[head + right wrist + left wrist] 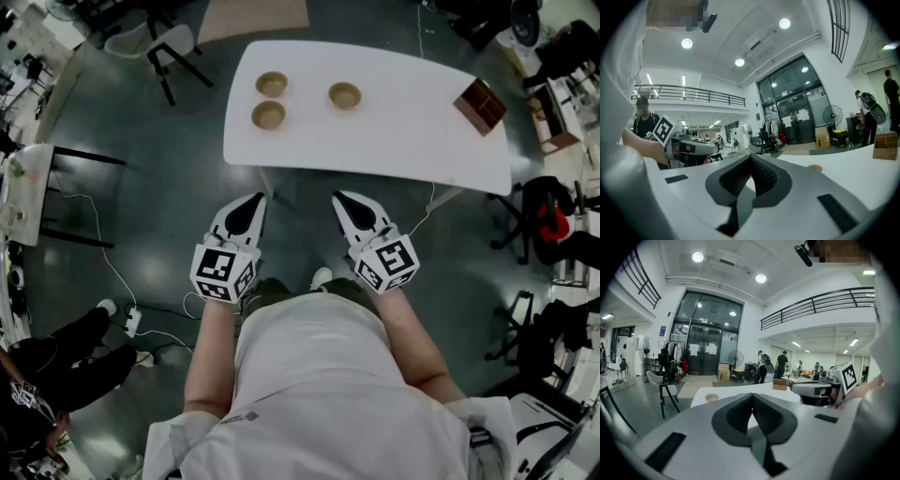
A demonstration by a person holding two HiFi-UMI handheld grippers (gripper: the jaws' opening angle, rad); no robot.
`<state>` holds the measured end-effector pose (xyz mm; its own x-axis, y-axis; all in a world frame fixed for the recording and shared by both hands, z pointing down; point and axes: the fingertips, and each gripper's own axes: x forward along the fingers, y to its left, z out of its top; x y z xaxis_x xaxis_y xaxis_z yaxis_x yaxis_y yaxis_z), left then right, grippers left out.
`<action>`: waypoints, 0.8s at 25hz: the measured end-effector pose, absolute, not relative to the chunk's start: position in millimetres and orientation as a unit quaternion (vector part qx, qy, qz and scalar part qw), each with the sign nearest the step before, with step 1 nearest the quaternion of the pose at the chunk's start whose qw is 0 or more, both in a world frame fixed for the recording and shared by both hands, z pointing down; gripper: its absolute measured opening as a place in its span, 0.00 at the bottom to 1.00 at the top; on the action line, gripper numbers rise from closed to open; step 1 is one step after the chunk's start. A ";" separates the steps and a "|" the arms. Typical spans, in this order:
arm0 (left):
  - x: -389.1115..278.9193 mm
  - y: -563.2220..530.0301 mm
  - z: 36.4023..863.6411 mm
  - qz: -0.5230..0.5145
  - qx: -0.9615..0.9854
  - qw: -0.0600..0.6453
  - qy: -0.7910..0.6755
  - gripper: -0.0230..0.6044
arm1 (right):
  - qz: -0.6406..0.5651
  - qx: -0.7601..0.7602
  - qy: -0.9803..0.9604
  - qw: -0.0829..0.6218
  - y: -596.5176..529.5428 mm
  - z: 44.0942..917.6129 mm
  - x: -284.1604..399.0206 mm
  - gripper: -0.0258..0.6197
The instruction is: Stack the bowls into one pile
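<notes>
Bowl (815, 168) half hidden behind right hand-held gripper (751, 159), brown box (480, 105) contents unclear

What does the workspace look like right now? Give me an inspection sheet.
Surface: white table, holding bowls and a box.
Job's things: three bowls, lying apart, not stacked.
Clutter: wooden box at the table's right end.
Grippers: left gripper and right gripper both shut, empty, short of the table.
Cables: white cable across the floor at left.
Surroundings: chair beyond the table; seated person at lower left.
</notes>
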<state>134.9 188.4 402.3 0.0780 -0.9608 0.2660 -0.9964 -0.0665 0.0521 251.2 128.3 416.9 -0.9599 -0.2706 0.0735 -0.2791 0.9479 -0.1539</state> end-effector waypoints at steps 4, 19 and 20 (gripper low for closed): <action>143.9 184.3 404.3 0.085 0.727 0.112 -0.672 0.04 | 0.089 0.146 -0.985 0.022 122.6 418.1 260.9 0.05; 124.1 132.0 434.8 0.091 0.740 0.149 -0.650 0.04 | 0.129 0.192 -0.972 0.048 71.5 447.3 260.7 0.06; 117.7 124.3 436.7 0.090 0.742 0.151 -0.646 0.04 | 0.129 0.195 -0.971 0.052 64.9 448.7 254.4 0.06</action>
<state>117.7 124.3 436.7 0.1483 -0.9325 0.3292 -0.9870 -0.1187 0.1085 254.4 64.9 448.7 -0.9187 -0.3647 0.1518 -0.3917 0.8908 -0.2303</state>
